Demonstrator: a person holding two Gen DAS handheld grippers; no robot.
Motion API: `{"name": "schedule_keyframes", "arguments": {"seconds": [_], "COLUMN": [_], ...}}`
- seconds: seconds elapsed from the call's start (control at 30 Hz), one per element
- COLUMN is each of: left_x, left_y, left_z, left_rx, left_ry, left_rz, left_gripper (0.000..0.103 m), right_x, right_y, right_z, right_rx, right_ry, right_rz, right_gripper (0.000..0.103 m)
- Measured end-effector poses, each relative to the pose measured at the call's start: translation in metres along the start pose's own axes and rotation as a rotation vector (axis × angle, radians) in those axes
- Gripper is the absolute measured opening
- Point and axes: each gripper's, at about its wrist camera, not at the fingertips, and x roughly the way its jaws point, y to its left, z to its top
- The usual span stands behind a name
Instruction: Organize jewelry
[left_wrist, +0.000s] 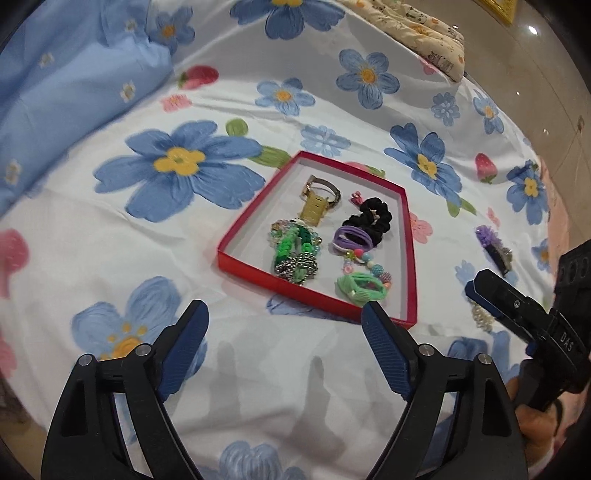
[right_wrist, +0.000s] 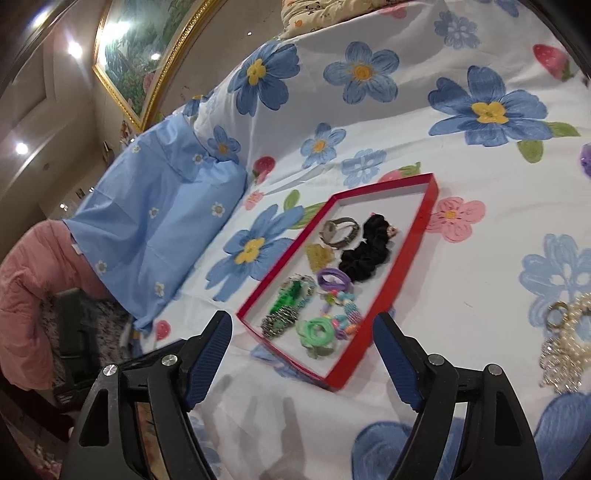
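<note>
A: Nearest us, the left gripper (left_wrist: 284, 328) hangs over the flowered bedsheet (left_wrist: 110, 258), its jaws spread wide with only cloth between them.

B: Same for the right gripper (right_wrist: 303, 334): jaws wide apart, gripping nothing. Its tips sit just short of the near edge of the red tray (right_wrist: 391, 295).

A: From the left camera you can see that right gripper off to the side, beside a pearl piece (left_wrist: 482, 317) lying on the sheet.

B: That pearl bracelet cluster (right_wrist: 565, 332) is outside the tray, to its right, with something silvery tangled in it. Hard to tell what exactly.

A: Inside the red tray (left_wrist: 258, 218), closest first: a silver chain with green links (left_wrist: 295, 258) on the left, a green hair tie (left_wrist: 360, 290) on the right, coloured beads (left_wrist: 365, 264) just behind it.

B: Then a purple hair tie (left_wrist: 351, 238), and a black scrunchie (left_wrist: 369, 218) behind that.

A: A yellow hair claw (left_wrist: 313, 210) sits mid-tray, touching a watch (left_wrist: 325, 188) at the back.

B: Off the tray, a purple clip (left_wrist: 495, 245) lies alone. Farther on, a blue pillow (right_wrist: 159, 229).
</note>
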Motion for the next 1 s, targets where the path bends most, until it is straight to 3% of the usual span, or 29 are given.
{"name": "schedule_keyframes", "arguments": {"seconds": [0.17,0.3,0.43,0.5,0.63,0.8,1.0], "left_x": [-0.019,-0.04,-0.063,-0.067,-0.056,-0.039,-0.029], "left_y": [-0.014,-0.02,-0.026,-0.027,-0.02,-0.009,-0.01], "left_z": [-0.009,-0.002,0.014,0.019,0.017,-0.002,-0.021], "left_rx": [0.068,0.098,0.127,0.129,0.098,0.055,0.063], "left_ry": [-0.051,-0.104,-0.182,-0.215,-0.203,-0.163,-0.135], "left_rz": [0.046,0.042,0.054,0.079,0.098,0.109,0.14], "left_gripper": [0.093,0.095,0.103,0.103,0.103,0.103,0.103], "right_x": [-0.014,-0.035,-0.057,-0.065,-0.063,-0.05,-0.034], "right_y": [0.008,0.024,0.047,0.059,0.065,0.05,0.037], "right_z": [-0.008,0.004,0.028,0.039,0.035,0.005,-0.023], "right_rx": [-0.047,-0.125,-0.224,-0.264,-0.296,-0.263,-0.276], "right_ry": [-0.016,-0.061,-0.116,-0.144,-0.17,-0.18,-0.115], "right_rz": [-0.062,-0.093,-0.124,-0.123,-0.167,-0.221,-0.256], "right_gripper": [0.081,0.082,0.101,0.102,0.102,0.102,0.102]}}
